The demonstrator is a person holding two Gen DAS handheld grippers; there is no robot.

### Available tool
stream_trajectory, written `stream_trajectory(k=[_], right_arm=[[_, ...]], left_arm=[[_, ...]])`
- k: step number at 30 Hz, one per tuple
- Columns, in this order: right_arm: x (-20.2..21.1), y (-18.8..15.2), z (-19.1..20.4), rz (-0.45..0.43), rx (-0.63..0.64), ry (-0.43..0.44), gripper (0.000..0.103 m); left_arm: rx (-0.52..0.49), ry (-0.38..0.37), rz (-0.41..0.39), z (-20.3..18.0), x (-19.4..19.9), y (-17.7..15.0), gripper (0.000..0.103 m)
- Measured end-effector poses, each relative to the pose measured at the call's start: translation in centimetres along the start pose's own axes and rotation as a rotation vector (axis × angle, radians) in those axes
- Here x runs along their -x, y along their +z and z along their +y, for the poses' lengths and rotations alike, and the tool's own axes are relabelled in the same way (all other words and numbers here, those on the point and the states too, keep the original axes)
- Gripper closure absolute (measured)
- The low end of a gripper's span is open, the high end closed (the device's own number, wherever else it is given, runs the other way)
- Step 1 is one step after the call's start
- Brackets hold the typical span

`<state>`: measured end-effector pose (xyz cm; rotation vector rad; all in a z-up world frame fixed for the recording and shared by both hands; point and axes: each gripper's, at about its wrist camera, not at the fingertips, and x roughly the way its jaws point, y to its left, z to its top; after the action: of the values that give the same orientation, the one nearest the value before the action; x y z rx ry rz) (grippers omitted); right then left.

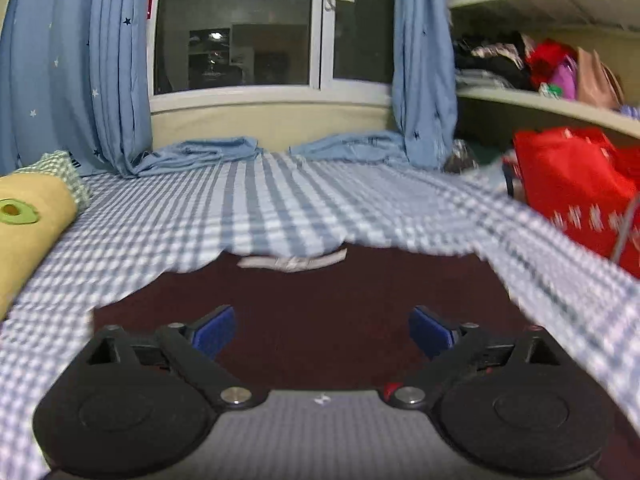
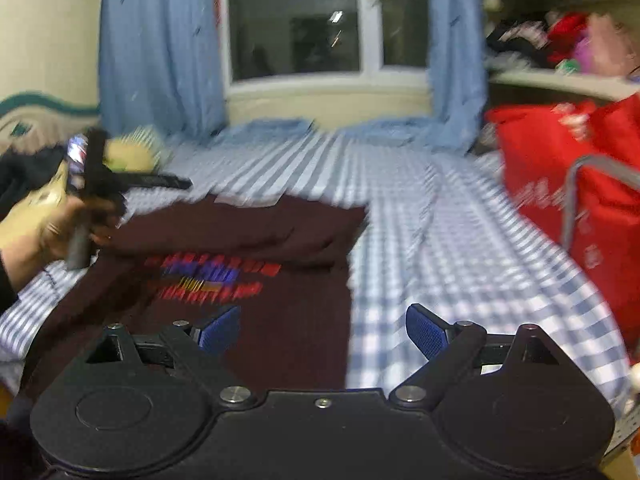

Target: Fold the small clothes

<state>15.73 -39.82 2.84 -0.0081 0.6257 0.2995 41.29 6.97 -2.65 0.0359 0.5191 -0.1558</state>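
Maroon shirt (image 1: 320, 320) lies flat on the checked sheet (image 1: 280, 200), directly under my left claw (image 1: 322, 330), spread wide, gripping nothing. My right claw (image 2: 322, 330), also released, hovers over the shirt's right edge.

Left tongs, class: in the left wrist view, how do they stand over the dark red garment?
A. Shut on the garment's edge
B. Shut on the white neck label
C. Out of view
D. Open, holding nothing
D: the left tongs show a wide gap between their blue pads, with only the flat dark red garment visible beneath.
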Motion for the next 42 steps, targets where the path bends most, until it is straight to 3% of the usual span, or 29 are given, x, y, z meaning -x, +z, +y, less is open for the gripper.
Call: stream_trajectory(k=[4,7,13,16,19,20,23,27,31,36,38,42], right_arm=[[-2.7,-0.4,1.9,0.089,0.045,0.068,0.018],[-3.9,-0.9,3.0,0.137,0.075,0.103,0.020],[-5.1,-2.0,2.7,0.232,0.090,0.106,0.024],[-7.1,-0.5,1.7,0.165,0.108,0.106,0.025],[-11.8,1.6,0.6,0.116,0.152,0.056,0.040],[-13.2,2.0,0.3,0.114,0.173,0.044,0.046],[-17.9,3.3,-0.5,0.121,0.250,0.009,0.050],[-23.8,4.0,-1.7,0.143,0.330,-0.029,0.053],[-27.9,3.3,-1.7,0.161,0.382,-0.056,0.062],[-29.7,2.7,-1.9,0.065,0.381,-0.056,0.077],[-30.0,2.6,-1.8,0.049,0.388,-0.043,0.092],[-28.8,2.6,-1.3,0.011,0.372,-0.070,0.098]], left_arm=[[-0.089,0.043,0.029,0.6,6.4,-3.8,0.002],[-0.094,0.059,0.051,0.5,10.9,-6.8,0.001],[-0.085,0.086,0.128,0.1,15.2,-11.9,0.001],[-0.100,0.105,0.114,-0.3,15.0,-11.5,0.001],[-0.089,0.087,0.074,-1.3,13.5,-9.2,0.001],[-0.097,0.090,0.061,-2.0,12.8,-8.5,0.001],[-0.129,0.068,0.034,-4.5,10.4,-7.0,0.001],[-0.079,0.021,0.081,-7.3,7.7,-6.3,0.001],[-0.097,0.000,0.083,-8.9,7.5,-6.7,0.001],[-0.076,0.033,0.116,-7.9,7.5,-7.3,0.001],[-0.049,0.046,0.132,-7.0,7.2,-7.5,0.001],[-0.034,0.063,0.148,-6.0,6.8,-7.5,0.001]])
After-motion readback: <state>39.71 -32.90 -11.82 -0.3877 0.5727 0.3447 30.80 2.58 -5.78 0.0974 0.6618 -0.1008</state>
